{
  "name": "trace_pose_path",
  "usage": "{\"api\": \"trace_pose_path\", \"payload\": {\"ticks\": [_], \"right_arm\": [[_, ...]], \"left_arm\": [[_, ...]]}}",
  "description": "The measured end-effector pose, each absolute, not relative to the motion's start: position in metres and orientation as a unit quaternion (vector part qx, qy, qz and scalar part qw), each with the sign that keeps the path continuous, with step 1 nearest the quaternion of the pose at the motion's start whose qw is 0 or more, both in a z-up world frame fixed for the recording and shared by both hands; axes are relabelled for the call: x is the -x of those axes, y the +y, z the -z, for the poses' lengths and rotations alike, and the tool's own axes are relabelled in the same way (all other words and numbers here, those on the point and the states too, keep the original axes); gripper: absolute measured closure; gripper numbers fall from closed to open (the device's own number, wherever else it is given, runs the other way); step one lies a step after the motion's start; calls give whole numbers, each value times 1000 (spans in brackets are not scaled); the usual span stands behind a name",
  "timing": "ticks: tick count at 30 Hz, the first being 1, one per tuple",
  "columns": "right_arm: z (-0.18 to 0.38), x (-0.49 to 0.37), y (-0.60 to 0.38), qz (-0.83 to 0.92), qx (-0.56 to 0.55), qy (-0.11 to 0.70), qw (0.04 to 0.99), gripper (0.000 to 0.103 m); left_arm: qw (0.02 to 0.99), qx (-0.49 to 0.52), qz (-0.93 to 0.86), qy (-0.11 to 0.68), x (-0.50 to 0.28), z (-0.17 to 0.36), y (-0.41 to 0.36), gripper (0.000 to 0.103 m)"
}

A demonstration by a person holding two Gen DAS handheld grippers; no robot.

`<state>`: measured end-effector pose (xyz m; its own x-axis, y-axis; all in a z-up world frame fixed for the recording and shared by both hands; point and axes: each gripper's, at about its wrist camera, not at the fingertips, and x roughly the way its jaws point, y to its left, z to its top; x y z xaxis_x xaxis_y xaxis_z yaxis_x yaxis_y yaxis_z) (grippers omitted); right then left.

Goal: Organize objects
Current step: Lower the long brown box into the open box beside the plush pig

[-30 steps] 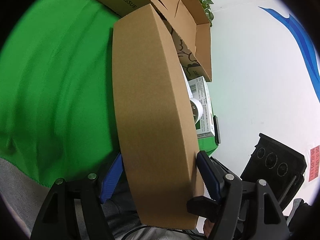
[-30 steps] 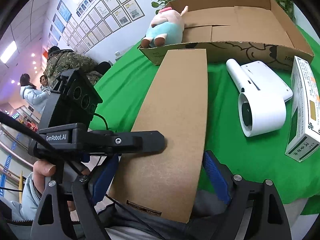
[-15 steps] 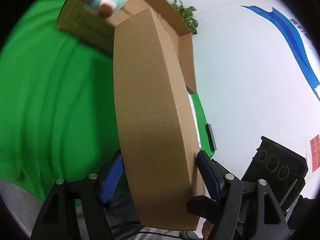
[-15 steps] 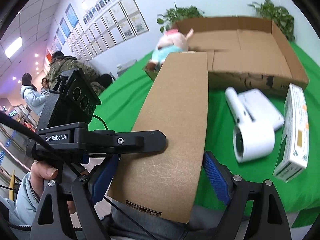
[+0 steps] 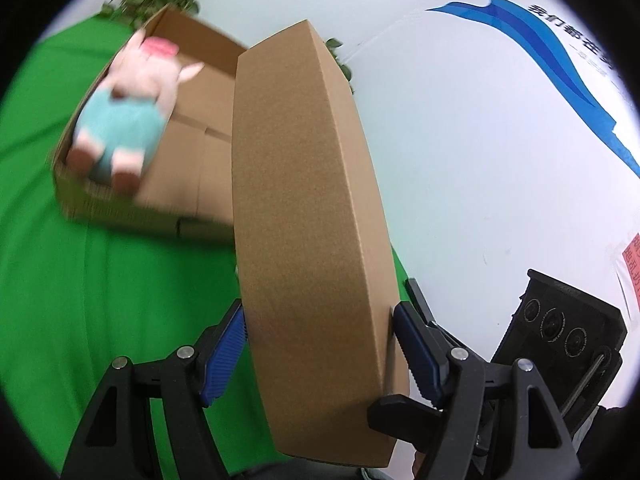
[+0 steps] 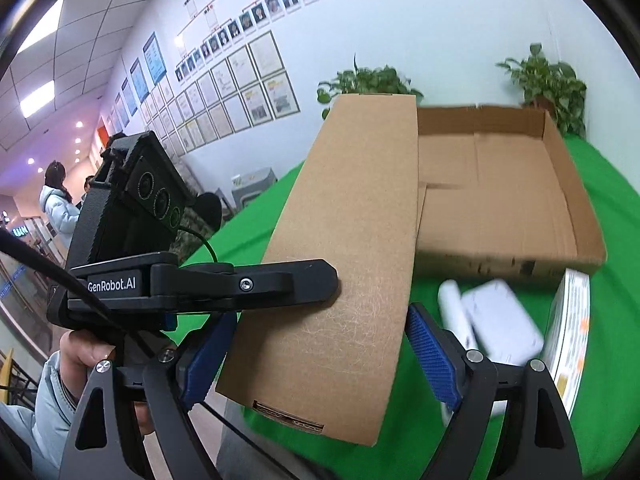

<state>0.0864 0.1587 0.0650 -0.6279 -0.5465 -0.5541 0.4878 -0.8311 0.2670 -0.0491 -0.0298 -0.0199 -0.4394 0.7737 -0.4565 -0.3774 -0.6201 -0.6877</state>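
Observation:
A long flat brown cardboard box (image 5: 308, 220) hangs in the air above the green table (image 5: 100, 300). My left gripper (image 5: 320, 352) is shut on its thin sides near the close end, blue pads (image 5: 224, 356) pressing on both. In the right wrist view the same box (image 6: 348, 260) sits between the blue pads of my right gripper (image 6: 316, 356), which is shut across its width. The left gripper's upper finger (image 6: 280, 280) lies over the box's top face. Behind stands an open cardboard tray (image 6: 500, 200) with a plush pig (image 5: 128, 120) in its corner.
A white handheld appliance (image 6: 492, 320) and a white-and-green carton (image 6: 568, 340) lie on the green cloth in front of the tray, to the right of the box. Potted plants (image 6: 548, 76) line the wall behind. People (image 6: 60, 208) stand far left.
Both grippers have risen with the brown box, lifting it off the table. The open tray's inside and the plush pig have come into fuller view. Neither grip has changed.

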Motion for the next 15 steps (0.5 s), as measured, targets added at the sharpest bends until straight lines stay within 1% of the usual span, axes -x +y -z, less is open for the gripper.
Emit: {"api": "trace_pose_path", "payload": {"ticks": [6,11,15], "right_arm": [[-88,-57,154,915,-298,-35,269,21],[-96,-31,153,918,-295,-44,262,21],[-97,-8,153,919,-297,-50,255,21]], "left_arm": [[364,375,-821,-230,77,0,-28,30],[368,373,-821,-226,103,-6,-29,30],[371,375,-818,-227,111,-16,-6,30]]}}
